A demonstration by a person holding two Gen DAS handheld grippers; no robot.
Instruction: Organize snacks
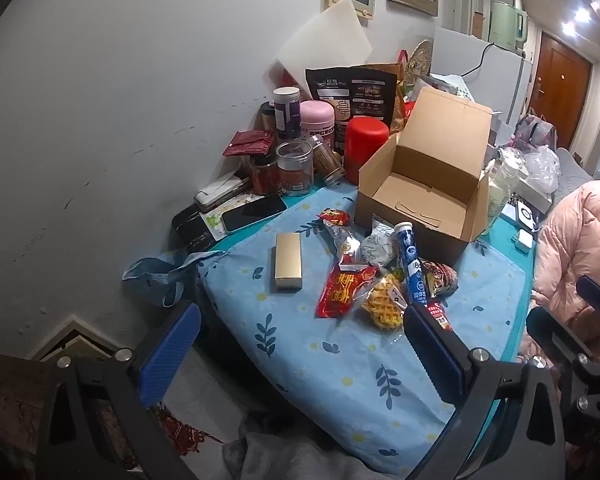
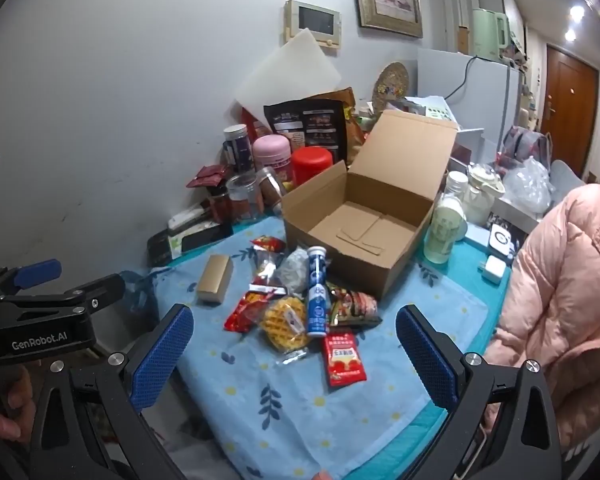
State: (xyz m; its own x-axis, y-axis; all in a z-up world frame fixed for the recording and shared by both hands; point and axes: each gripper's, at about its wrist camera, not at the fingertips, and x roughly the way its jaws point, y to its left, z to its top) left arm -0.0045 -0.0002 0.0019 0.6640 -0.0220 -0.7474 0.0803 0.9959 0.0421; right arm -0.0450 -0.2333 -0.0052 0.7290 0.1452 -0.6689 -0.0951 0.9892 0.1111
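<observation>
A blue leaf-printed cloth [image 2: 340,408] is spread over the table, and on it an open brown cardboard box [image 2: 364,216] is set with its lid up, nothing seen inside. Just in front of the box a loose pile of snacks is laid: a tall blue tablet tube [image 2: 318,296], a yellow wrapped waffle [image 2: 286,322], a flat red sauce packet [image 2: 344,358], with a gold rectangular box [image 2: 216,280] set apart to the left. The left gripper [image 1: 300,350] and right gripper [image 2: 294,356] are both held spread wide above the near edge, nothing pinched.
</observation>
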